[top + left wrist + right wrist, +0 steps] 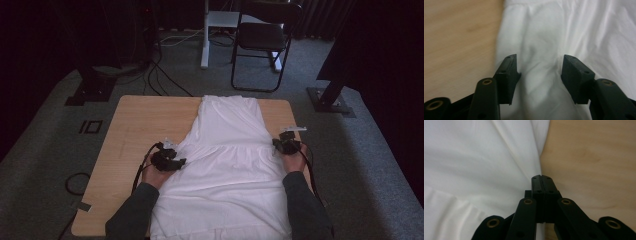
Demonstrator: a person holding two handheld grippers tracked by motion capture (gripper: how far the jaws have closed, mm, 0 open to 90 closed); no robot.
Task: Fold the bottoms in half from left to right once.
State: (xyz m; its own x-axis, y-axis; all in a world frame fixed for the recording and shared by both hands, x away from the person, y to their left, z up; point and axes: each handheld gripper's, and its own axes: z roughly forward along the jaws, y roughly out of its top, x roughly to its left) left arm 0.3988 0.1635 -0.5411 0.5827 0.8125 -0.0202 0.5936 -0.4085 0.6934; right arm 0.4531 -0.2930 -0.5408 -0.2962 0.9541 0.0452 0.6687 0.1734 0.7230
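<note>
- One white garment point(227, 165) (a dress or long skirt, gathered seam across the middle) lies flat along the wooden surface point(140, 125); narrow end far, wide hem toward the person and hanging off the near edge
- Left gripper point(175, 161) at the garment's left edge near the seam; in the left gripper view its fingers point(507, 72) stand wide apart over the cloth, nothing between them yet
- Right gripper point(283, 144) at the garment's right edge; in the right gripper view its fingers point(541, 190) are pressed together right at the cloth's border; whether any fabric is caught between them, I cannot tell
- Risk, judged: if the left fingers close from this height they may take only the top layer, or a loose wrinkle; the fold would then drag crooked
- Risk, judged: the right fingers sit on the very margin; a thin bite there, if any, could slip free once pulled, leaving one side behind
- Risk, judged: uneven pull from the two sides would skew the garment and slide the overhanging hem farther off the surface
- Count: one garment; one surface; two grippers; two forearms in dark sleeves point(132, 215); one folding chair point(262, 42) on the floor beyond; cables point(160, 75) on the carpet, number unclear
</note>
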